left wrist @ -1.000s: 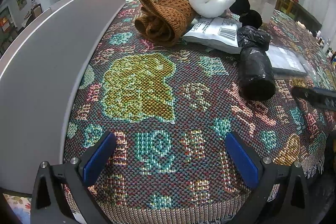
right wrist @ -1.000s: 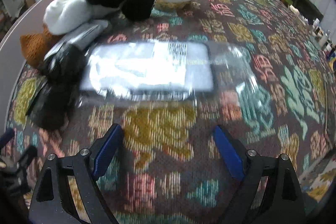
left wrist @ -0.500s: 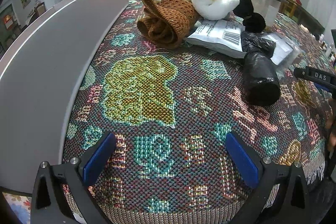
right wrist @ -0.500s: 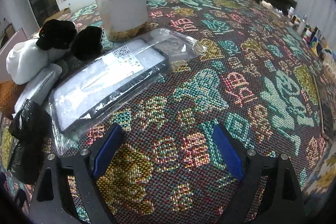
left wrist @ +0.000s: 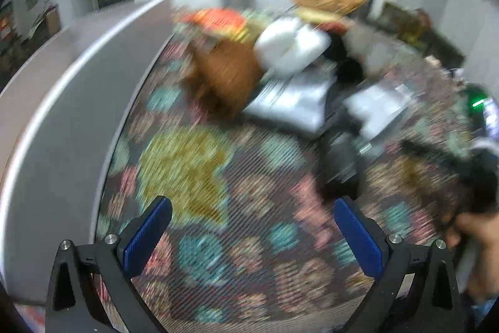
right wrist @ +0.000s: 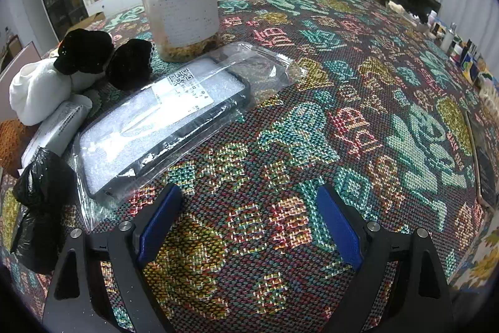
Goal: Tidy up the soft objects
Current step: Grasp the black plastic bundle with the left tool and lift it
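A woven, many-coloured cloth (right wrist: 358, 120) covers the whole table, and a living room with a dark screen shows along the top of both frames. My left gripper (left wrist: 254, 234) hangs spread wide over bare cloth at the bottom of its view, holding nothing; that view is smeared with motion, so details there are unsure. My right gripper (right wrist: 249, 222) is likewise parted and empty, low in its frame above the weave.

The soft things sit in a cluster. In the right view, at the left edge, lie a white plush bundle (right wrist: 37, 92) with two black fuzzy pieces (right wrist: 103, 56) touching it, a grey mailer bag (right wrist: 57, 127) just below, and a crumpled black plastic bag (right wrist: 37, 205) in the lower left. A clear-wrapped flat pack (right wrist: 162, 120) stretches from centre-left toward a tall lidded jar (right wrist: 179, 8) standing behind it. In the left view, a brown knitted piece (left wrist: 226, 77) lies upper centre beside the white bundle.

I judge nothing is gathered yet and the step is choosing a first grasp. To do it well, I would steady the left side first, then come down on the nearest item, the black bag, pinching a thick fold rather than loose film, with the jaws crossing it. The slick wrapped pack may slide; approach it from its edge.
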Demonstrator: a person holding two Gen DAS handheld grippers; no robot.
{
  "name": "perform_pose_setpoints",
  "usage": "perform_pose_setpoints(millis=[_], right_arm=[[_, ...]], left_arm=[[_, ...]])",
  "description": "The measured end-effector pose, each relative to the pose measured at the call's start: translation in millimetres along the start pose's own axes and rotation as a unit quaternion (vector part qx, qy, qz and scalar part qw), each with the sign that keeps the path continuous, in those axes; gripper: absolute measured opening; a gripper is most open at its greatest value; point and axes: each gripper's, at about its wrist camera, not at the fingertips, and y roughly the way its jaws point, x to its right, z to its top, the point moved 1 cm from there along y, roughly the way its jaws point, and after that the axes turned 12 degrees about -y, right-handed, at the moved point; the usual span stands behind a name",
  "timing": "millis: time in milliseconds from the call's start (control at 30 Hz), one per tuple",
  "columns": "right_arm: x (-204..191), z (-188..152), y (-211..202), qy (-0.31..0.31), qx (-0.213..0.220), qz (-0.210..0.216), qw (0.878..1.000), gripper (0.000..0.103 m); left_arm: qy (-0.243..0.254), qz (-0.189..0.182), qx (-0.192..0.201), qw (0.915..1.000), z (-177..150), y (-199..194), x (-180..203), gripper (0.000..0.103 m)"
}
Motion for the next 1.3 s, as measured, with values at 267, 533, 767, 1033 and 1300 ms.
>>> perform_pose_setpoints(millis=[267,533,767,1033,1300], right_arm=[[8,0,-2,0.024,0.012,0.022,0.999,0.09],[25,-3,-7,0.077,0.035,0.071,0.994,0.09],[40,6,-35,0.129,0.064,0.04,0.989,0.09],[-26,88,1,0.114,-0.005,0.013,0.993,0.09],[-82,94,33,-0.03,-0.019,-0.062,0.997,0.09]], left_arm=[[0.083,-0.036,-0.046,0.9949,19,50,73,0.096],[0.034,-0.052,-0.073,0.9954,1,49,56,0.037],[0.032,-0.039,-0.032,0.9982,-14,6,8,0.037],[0.006,-0.034,-0.033,0.9989,-25,6,-21,0.037],[-0.009,-0.028,-0.041,0.9987,-27,12,-31,0.037]])
